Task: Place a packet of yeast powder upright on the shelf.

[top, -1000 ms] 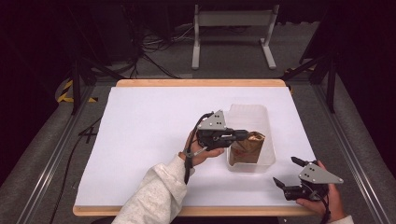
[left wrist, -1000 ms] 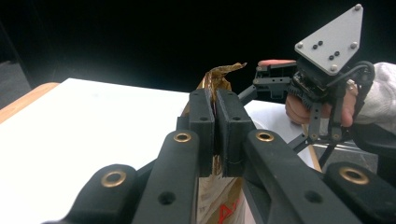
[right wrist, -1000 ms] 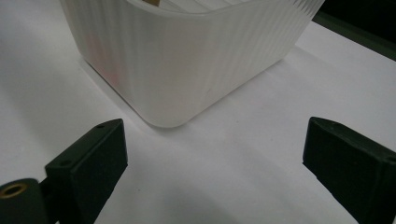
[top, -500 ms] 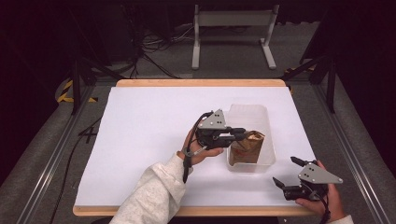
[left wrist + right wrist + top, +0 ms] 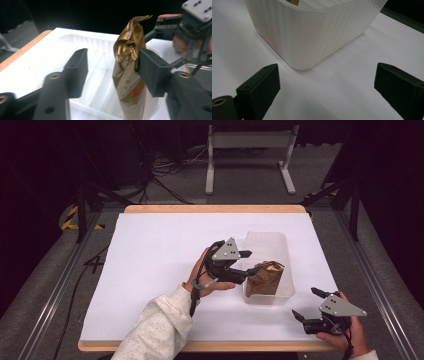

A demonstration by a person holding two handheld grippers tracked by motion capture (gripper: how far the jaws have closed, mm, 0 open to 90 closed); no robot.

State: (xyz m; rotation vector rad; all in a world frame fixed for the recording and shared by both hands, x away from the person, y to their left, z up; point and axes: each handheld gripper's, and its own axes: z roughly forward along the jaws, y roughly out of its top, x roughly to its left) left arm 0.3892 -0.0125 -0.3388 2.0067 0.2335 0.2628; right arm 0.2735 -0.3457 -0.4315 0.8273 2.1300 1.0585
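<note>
High view: left claw (image 5: 248,262) is hovering wide at the bin (image 5: 286,251) rim, the bag (image 5: 265,277) standing just ahead of it inside; right claw (image 5: 304,304) is idling wide, apart.

Left gripper view: bag (image 5: 128,72) is brushing one pad (image 5: 150,71), the other clear. Judgement: centre, then close.

Right gripper view: bin (image 5: 312,32) is sitting ahead, untouched.

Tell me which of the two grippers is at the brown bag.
The left gripper, at the bin: its open fingers flank the brown bag standing inside. The right gripper sits open near the table's front edge, away from the bag.
</note>
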